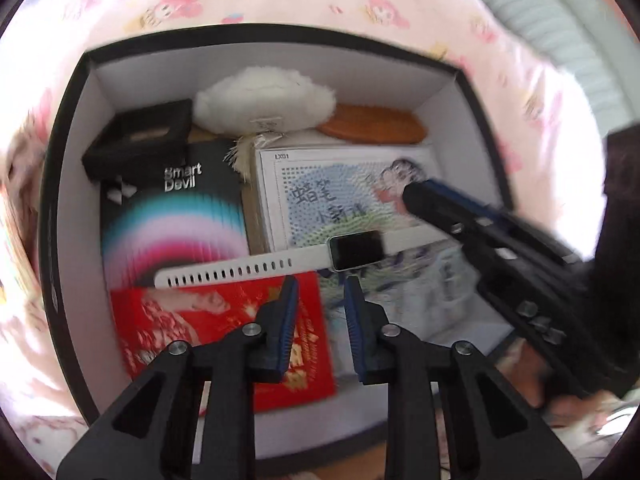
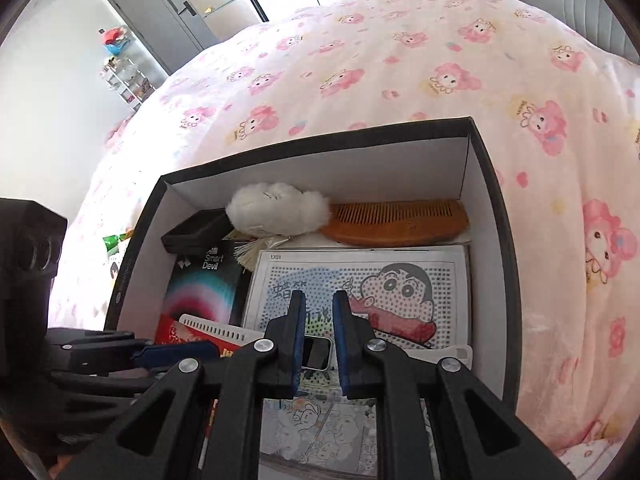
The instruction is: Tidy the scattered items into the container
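A black box with white inner walls [image 1: 280, 36] [image 2: 492, 216] sits on the bed and holds the tidied items. A white smartwatch [image 1: 356, 249] [image 2: 316, 354] lies flat on top of them, its perforated strap stretching left. My left gripper [image 1: 320, 282] hovers just short of the watch, jaws apart with nothing between the pads. My right gripper [image 2: 319, 296] hangs over the cartoon sheet [image 2: 400, 292] with a narrow empty gap; the watch face shows below it. In the left wrist view the right gripper [image 1: 416, 196] reaches in from the right, blurred.
Inside the box are a white fluffy puff [image 1: 264, 100], a wooden comb [image 2: 396, 220], a small black case [image 1: 140, 136], a "Smart Devil" package [image 1: 176, 208] and a red packet [image 1: 208, 320]. A pink cartoon-print bedspread [image 2: 400, 60] surrounds the box.
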The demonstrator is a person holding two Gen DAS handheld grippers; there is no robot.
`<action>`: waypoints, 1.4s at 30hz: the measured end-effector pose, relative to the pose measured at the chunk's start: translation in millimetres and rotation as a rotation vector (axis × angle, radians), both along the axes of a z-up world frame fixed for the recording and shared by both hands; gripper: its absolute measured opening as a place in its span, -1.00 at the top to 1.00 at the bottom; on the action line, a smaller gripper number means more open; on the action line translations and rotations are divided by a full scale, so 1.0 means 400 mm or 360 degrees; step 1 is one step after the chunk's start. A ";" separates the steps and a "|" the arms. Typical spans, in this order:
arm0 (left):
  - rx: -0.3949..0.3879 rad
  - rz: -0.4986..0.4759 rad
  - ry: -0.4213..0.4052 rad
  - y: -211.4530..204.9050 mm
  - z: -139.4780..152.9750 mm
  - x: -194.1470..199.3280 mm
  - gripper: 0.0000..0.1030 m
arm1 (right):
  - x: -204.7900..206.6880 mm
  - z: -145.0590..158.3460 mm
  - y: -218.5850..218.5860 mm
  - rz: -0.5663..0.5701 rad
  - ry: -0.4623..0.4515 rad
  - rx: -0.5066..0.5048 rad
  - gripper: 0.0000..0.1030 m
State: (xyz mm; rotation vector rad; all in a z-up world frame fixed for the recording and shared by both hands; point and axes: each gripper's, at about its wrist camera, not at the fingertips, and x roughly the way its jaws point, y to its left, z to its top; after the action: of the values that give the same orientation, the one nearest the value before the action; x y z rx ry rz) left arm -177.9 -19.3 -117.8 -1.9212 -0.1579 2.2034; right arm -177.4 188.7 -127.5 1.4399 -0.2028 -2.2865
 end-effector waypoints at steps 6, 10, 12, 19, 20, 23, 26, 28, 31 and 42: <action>-0.0292 -0.0085 -0.0051 0.053 -0.026 0.020 0.56 | -0.008 -0.014 -0.007 0.0003 -0.0026 -0.0019 0.76; -0.0344 -0.0042 0.0063 0.026 0.036 0.041 0.56 | -0.013 -0.032 -0.022 0.0004 -0.0024 0.0034 0.76; -0.0245 0.0000 0.0080 0.001 0.050 0.032 0.55 | -0.011 -0.047 -0.032 0.0032 -0.0047 0.0058 0.76; -0.0205 0.0003 -0.0010 -0.044 -0.010 -0.072 0.54 | -0.055 -0.091 -0.079 0.0148 -0.0318 0.0068 0.76; -0.0195 -0.0030 -0.0023 -0.034 -0.019 -0.082 0.54 | -0.055 -0.088 -0.083 0.0141 -0.0299 0.0134 0.75; -0.0135 -0.0151 0.0050 -0.005 -0.013 -0.071 0.44 | -0.032 -0.077 -0.073 0.0140 -0.0276 0.0174 0.75; -0.0042 -0.0183 0.0082 -0.010 -0.024 -0.043 0.37 | -0.011 -0.089 -0.058 0.0129 -0.0380 0.0155 0.75; 0.0012 -0.0150 0.0075 -0.024 -0.020 -0.035 0.37 | -0.002 -0.095 -0.071 0.0171 -0.0405 0.0188 0.76; 0.0140 -0.0102 0.0086 -0.052 0.003 -0.025 0.37 | 0.000 -0.102 -0.100 0.0211 -0.0396 0.0281 0.75; 0.0408 -0.0042 -0.0008 -0.038 0.005 -0.030 0.29 | -0.024 -0.080 -0.160 0.0246 -0.0302 0.0242 0.75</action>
State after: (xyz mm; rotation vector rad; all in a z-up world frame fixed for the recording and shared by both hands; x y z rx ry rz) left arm -189.7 -34.4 -115.9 -1.7790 -0.3934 2.0475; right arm -187.1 124.6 -159.5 1.6881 0.0272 -2.0797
